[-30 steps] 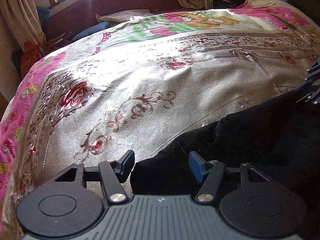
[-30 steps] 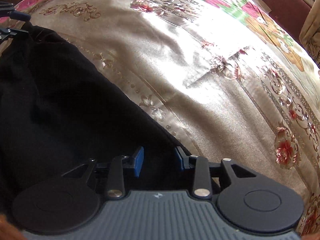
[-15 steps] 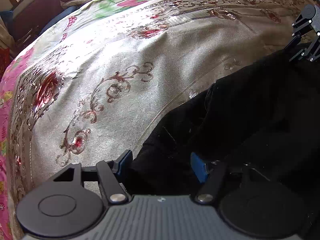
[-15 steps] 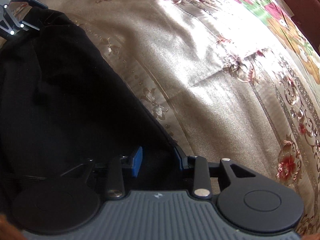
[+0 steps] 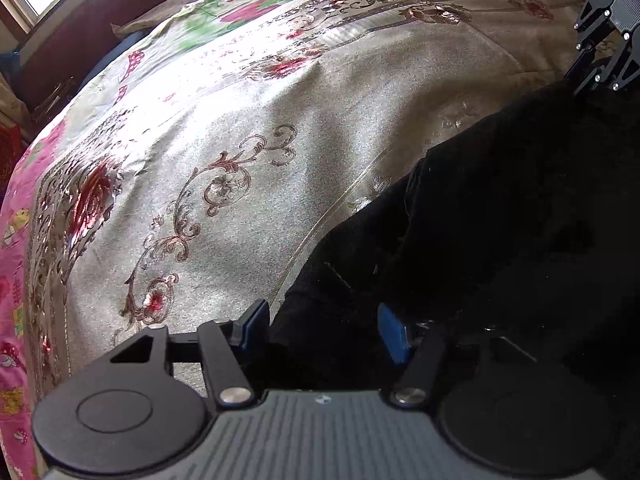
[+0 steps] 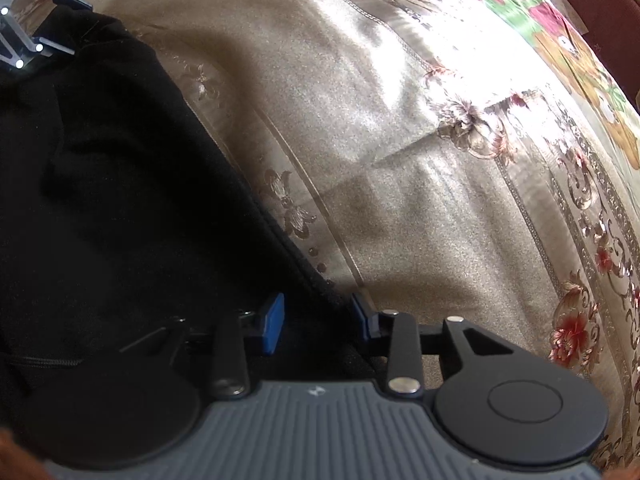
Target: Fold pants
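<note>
Black pants lie on a gold floral bedspread. My left gripper points down at their left edge. Its jaws are closing, with a corner of black cloth between the blue pads and no visible squeeze. My right gripper is down at the pants' right edge. Its jaws are closing too, and the hem fills the gap between its pads. Each gripper also shows in the other view: the right gripper at the top right, the left gripper at the top left.
The bedspread stretches wide beyond the pants, with a pink cartoon-print border at the left side. A dark red headboard and a window stand at the far end.
The left gripper has dipped down onto the pants' edge and rolled, and its jaws have narrowed slightly. The right gripper stayed in place with its gap a little smaller. The left gripper has come into the right view.
</note>
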A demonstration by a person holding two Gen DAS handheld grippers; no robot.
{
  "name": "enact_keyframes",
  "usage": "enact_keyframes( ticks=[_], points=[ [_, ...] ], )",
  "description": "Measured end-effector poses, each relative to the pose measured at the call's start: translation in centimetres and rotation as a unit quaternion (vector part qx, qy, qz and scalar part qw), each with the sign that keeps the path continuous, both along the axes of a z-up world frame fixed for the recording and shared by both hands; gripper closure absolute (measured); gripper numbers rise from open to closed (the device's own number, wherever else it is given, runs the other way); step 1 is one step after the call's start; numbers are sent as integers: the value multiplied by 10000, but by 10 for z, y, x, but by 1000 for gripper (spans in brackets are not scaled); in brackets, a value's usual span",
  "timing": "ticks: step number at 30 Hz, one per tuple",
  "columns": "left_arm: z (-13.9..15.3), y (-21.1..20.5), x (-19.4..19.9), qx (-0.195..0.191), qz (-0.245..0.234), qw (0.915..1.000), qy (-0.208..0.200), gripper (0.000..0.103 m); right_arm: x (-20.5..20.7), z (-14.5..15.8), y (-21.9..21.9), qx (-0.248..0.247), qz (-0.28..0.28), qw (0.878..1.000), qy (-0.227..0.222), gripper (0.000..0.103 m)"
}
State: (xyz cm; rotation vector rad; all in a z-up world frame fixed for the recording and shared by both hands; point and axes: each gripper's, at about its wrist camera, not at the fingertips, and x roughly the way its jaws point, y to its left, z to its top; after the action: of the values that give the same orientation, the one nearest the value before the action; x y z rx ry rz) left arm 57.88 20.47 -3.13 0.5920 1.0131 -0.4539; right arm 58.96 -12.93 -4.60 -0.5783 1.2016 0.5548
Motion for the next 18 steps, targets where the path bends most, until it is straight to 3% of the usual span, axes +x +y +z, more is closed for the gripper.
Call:
enact_keyframes(
  ticks=[1,3,5,8,12,18],
  points=[
    [1,-2,-2,43,9,10000,-34,43,-5,0,2,-80,53,10000,-7,95],
    [3,-6,-9,166,-44,9998,-138,65,-17,5,5,-196,89,9997,-96,98],
    [7,-12,-19,334,-186,9988,-298,72,-25,16,5,-170,-31,9997,-181,99],
    [23,-15,-36,368,-235,9973,-595,74,-46,47,4,-97,-220,9985,-483,99],
    [55,-2,-70,81,-90,9960,-882,74,-93,90,4,24,-167,9979,-618,99],
    [98,15,-166,-247,-116,9958,-872,74,-192,151,7,203,-209,9981,-551,99]
  ],
)
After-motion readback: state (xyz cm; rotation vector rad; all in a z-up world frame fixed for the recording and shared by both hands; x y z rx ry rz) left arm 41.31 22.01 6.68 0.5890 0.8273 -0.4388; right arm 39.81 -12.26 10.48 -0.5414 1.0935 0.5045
